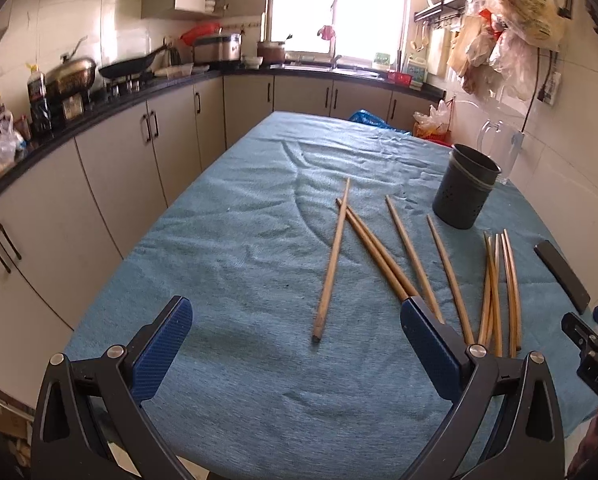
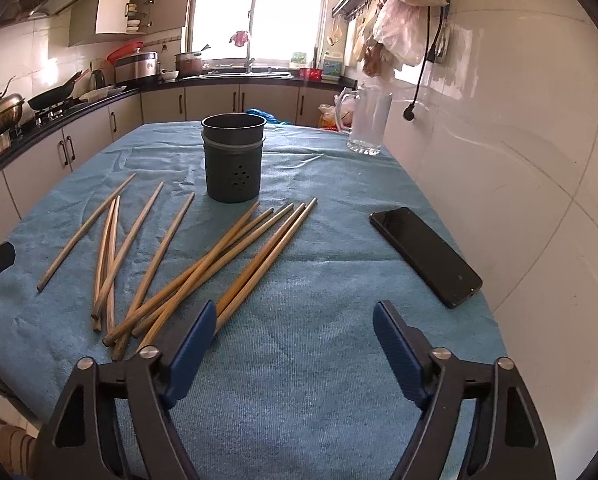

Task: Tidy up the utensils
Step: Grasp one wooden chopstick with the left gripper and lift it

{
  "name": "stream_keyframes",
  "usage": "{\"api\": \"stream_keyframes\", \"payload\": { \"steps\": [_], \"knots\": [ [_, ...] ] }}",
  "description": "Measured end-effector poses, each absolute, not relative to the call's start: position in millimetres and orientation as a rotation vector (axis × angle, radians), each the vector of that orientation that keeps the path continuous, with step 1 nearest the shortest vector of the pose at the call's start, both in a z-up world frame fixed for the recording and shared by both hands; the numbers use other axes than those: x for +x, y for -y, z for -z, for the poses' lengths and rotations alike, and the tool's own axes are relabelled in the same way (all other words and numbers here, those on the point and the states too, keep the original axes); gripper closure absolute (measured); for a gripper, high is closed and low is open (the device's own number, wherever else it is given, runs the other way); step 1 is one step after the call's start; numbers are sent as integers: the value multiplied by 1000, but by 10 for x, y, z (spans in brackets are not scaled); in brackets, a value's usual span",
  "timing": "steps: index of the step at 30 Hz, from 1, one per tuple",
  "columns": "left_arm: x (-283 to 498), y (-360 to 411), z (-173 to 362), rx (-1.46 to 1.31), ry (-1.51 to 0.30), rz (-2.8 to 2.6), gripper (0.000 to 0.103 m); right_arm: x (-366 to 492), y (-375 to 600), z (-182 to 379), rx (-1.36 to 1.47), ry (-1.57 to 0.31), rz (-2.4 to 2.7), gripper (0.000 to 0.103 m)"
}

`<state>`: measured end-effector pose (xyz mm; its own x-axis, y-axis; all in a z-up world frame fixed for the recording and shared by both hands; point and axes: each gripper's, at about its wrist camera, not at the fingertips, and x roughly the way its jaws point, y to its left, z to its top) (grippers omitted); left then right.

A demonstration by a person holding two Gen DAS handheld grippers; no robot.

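Several wooden chopsticks (image 1: 415, 256) lie loose on the blue cloth, some spread apart, some in a bundle (image 2: 219, 264). A dark cylindrical utensil holder (image 1: 465, 186) stands upright and looks empty in the right wrist view (image 2: 234, 158), just beyond the chopsticks. My left gripper (image 1: 297, 318) is open and empty, low over the cloth; a single chopstick (image 1: 333, 260) lies between its fingers. My right gripper (image 2: 293, 320) is open and empty, with the bundle's near ends by its left finger (image 2: 193, 340).
A black phone (image 2: 425, 254) lies on the cloth near the right wall. A clear glass pitcher (image 2: 369, 120) stands at the far right corner. The table (image 1: 239, 240) is covered by a wrinkled blue cloth. Kitchen counters with cookware run along the left and back.
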<state>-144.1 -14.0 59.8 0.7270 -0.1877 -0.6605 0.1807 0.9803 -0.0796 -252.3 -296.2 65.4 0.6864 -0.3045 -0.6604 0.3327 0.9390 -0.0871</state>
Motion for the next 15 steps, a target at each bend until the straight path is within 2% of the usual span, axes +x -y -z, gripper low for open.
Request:
{"api": "stream_keyframes", "payload": {
  "steps": [2, 3, 4, 8, 9, 10, 11, 13, 15],
  "knots": [
    [-1349, 83, -590, -26, -762, 213, 0, -2473, 3048, -666, 95, -759, 316, 29],
    [-1302, 61, -590, -32, -775, 221, 1, -2431, 3116, -673, 147, -781, 275, 36],
    [-1255, 47, -591, -35, -786, 230, 7, -2400, 3162, -675, 180, -796, 247, 45],
    [-997, 81, -610, 5, -850, 275, 32, -2211, 3367, -700, 304, -863, 140, 63],
    [-905, 97, -607, 4, -882, 300, 46, -2153, 3431, -706, 339, -878, 120, 70],
    [-822, 110, -600, -2, -910, 319, 55, -2093, 3493, -713, 372, -893, 104, 76],
    [-725, 132, -586, -9, -945, 345, 57, -2031, 3552, -724, 403, -906, 91, 78],
    [-521, 184, -557, -27, -1002, 388, 72, -1867, 3681, -764, 448, -929, 78, 84],
    [-353, 266, -511, -17, -1050, 408, 73, -1704, 3771, -784, 461, -949, 92, 84]
  ]
}}
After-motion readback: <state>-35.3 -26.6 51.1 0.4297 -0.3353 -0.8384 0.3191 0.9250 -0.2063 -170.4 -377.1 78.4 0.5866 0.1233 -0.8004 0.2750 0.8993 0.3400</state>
